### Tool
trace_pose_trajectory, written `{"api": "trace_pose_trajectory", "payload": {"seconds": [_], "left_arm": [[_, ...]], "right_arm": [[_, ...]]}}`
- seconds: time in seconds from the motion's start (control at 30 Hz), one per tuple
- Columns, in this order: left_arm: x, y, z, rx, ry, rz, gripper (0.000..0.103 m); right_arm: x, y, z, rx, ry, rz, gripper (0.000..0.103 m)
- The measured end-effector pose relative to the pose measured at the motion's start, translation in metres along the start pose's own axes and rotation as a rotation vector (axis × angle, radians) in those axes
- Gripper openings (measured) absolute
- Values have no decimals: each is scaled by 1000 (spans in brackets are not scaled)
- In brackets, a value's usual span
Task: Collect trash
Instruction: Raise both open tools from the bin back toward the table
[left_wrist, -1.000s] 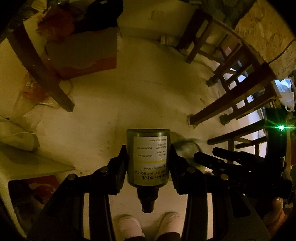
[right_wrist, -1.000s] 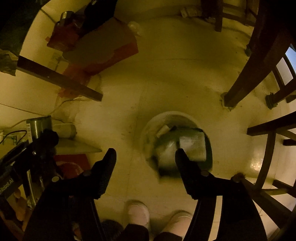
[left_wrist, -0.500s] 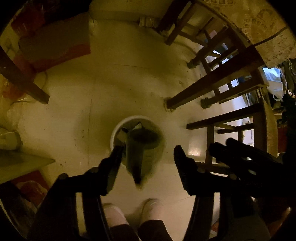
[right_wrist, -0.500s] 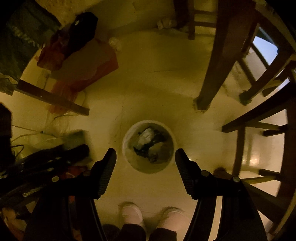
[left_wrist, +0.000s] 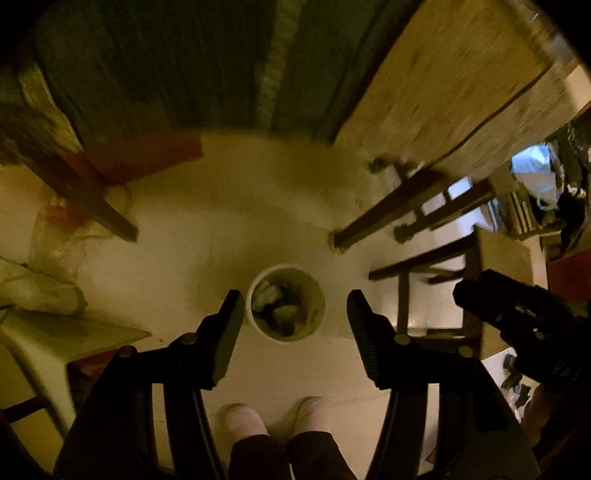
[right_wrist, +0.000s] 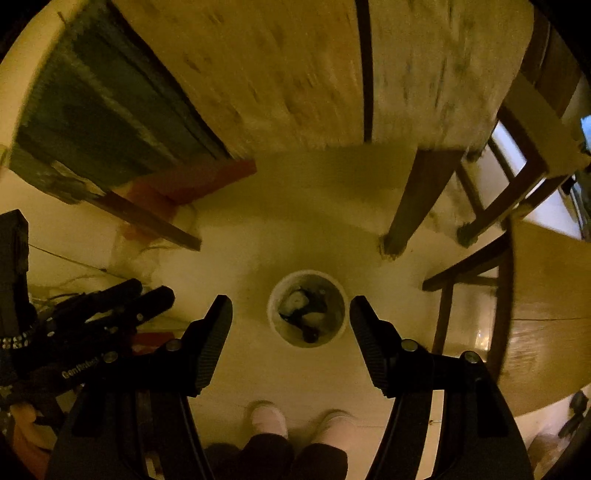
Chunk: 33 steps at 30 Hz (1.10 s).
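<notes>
A white round trash bin (left_wrist: 317, 295) stands on the pale floor below me, filled with crumpled trash (left_wrist: 280, 310); it also shows in the right wrist view (right_wrist: 340, 295). My left gripper (left_wrist: 293, 306) is open and empty, high above the bin. My right gripper (right_wrist: 290, 312) is open and empty, also high above the bin. The right gripper shows at the right edge of the left wrist view (left_wrist: 517, 314), the left gripper at the left of the right wrist view (right_wrist: 92, 314).
Dark wooden chair legs (left_wrist: 388, 210) stand right of the bin, a table leg (left_wrist: 92, 206) to its left. A wooden tabletop (right_wrist: 295, 74) with a green cloth (right_wrist: 92, 110) fills the top. My slippered feet (right_wrist: 295, 421) are below.
The left gripper opened and let the pump bottle fall into the bin. Both grippers have since risen, so the bin looks smaller and the tabletop has come into view.
</notes>
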<state>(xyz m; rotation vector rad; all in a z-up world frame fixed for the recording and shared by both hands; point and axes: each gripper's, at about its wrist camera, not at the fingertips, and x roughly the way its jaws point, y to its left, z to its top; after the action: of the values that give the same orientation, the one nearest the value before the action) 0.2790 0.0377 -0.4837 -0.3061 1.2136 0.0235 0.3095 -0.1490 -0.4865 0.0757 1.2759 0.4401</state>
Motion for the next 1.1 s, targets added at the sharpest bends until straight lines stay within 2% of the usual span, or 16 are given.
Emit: {"api": "trace_pose_trajectory", "payload": {"seconds": [0.23,0.4,0.7,0.9,1.1], "left_arm": [[-121,-17,23,28,-149,-2,57],[-211,-34,29,69,-260,-8,57],[-354,-54,26,110,-454,-30,57],[-442,-62,25,151,-622,-28,57],[-507,-58,15,199,-772,-44,57]], "right_arm": [[-89,33,16,-22,-77,0,62],[-158,56,26,-46,-146,0,62],[-302,110,30,-110,-373,-4,62],[-375,144,27,-142,-515,-24,62],[-430,172,23,-176,-658,-74,62]]}}
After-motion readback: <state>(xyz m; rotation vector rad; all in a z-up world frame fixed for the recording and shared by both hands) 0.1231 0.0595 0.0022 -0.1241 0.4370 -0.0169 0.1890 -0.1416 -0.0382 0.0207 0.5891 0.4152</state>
